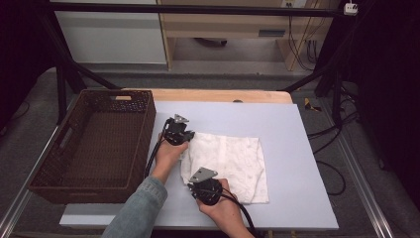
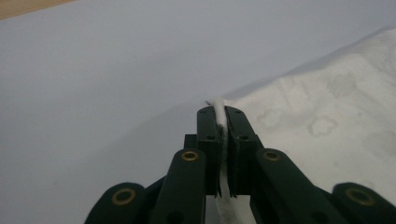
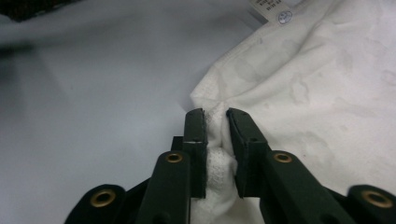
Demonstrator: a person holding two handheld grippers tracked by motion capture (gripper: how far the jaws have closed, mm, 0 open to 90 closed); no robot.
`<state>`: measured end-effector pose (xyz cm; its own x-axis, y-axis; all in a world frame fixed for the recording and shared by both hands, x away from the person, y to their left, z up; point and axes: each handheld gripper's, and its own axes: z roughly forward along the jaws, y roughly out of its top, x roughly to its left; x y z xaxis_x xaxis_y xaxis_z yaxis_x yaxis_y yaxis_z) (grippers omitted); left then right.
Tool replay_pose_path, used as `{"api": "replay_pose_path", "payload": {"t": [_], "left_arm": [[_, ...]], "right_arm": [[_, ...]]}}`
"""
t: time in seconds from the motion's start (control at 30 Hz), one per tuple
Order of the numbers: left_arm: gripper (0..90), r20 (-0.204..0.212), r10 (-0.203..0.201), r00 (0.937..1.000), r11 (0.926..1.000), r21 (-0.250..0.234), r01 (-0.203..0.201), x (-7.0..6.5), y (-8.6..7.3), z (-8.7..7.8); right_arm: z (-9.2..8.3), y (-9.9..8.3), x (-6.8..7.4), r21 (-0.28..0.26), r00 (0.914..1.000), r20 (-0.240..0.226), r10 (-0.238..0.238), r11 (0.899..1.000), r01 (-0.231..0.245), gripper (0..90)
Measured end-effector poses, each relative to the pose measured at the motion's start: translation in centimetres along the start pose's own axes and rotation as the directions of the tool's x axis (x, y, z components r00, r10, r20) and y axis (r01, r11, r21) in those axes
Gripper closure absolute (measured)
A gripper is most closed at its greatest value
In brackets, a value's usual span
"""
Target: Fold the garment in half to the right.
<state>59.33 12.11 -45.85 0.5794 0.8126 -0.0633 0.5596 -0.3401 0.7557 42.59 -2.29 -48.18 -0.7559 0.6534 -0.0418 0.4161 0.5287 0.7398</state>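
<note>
white cloth lay at worktop centre, wicker basket at its 9 o'clock | left gripper fingers pinched cloth edge | right gripper fingers clamped a bunched fold

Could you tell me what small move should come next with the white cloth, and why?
Probably lift both edges together. The left gripper is shut on the white cloth, and the right gripper pinches a bunched fold, so the near-left edge is held and could be carried towards the wicker basket.
</note>
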Motion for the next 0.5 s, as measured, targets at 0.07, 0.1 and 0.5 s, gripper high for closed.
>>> {"api": "replay_pose_path", "payload": {"t": [0.07, 0.1, 0.5], "left_arm": [[85.9, 0.002, -0.003, 1.0000, 1.0000, -0.008, 0.003, 0.0, 0.2, -0.2], [85.9, 0.004, -0.005, 1.0000, 0.9999, -0.010, 0.005, -0.1, 0.3, -0.3], [86.1, 0.003, -0.031, 0.9995, 0.9978, -0.058, 0.031, 0.3, 1.4, -1.6]], "right_arm": [[-0.2, -0.2, -0.2, -0.030, 0.9984, -0.033, 0.045, 0.999, -0.046, 82.2], [-0.2, -0.2, -0.2, -0.030, 0.9984, -0.033, 0.045, 0.999, -0.046, 82.2], [-2.2, 1.0, -0.2, -0.162, 0.9941, -0.085, 0.067, 0.984, -0.080, 83.1]]}}
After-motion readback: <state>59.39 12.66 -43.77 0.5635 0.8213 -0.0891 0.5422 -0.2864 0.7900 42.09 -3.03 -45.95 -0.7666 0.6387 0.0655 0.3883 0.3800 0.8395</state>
